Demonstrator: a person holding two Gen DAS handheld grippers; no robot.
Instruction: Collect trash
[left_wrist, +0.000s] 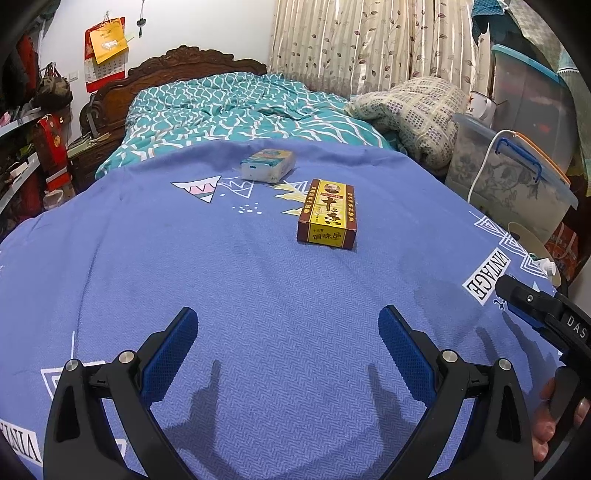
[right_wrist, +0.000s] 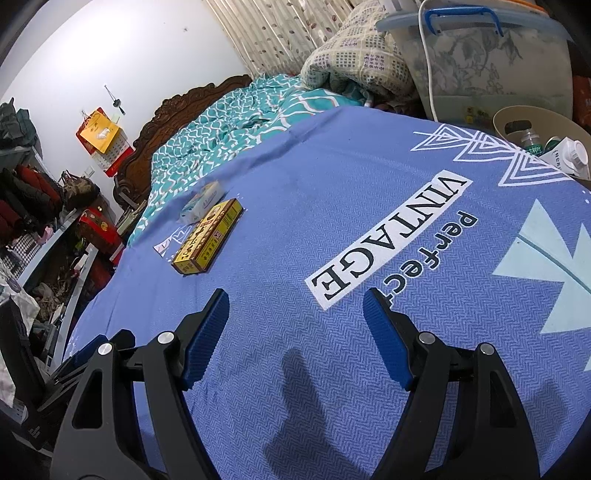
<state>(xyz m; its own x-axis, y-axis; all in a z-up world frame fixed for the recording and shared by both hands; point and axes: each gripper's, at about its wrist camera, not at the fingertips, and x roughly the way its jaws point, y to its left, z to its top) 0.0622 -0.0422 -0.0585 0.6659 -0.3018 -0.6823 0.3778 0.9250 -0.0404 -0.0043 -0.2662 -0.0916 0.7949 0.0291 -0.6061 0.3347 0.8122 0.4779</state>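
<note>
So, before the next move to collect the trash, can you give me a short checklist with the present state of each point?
1. Left tongs open and empty: ok.
2. Right tongs open and empty: ok.
3. Yellow box lying free on the blue cover, nothing on top: ok.
4. Tissue pack beyond the box, separate from it: ok.
5. Bin at the bed's edge, open at the top: ok.
6. Room left in the bin: cannot tell.
</note>
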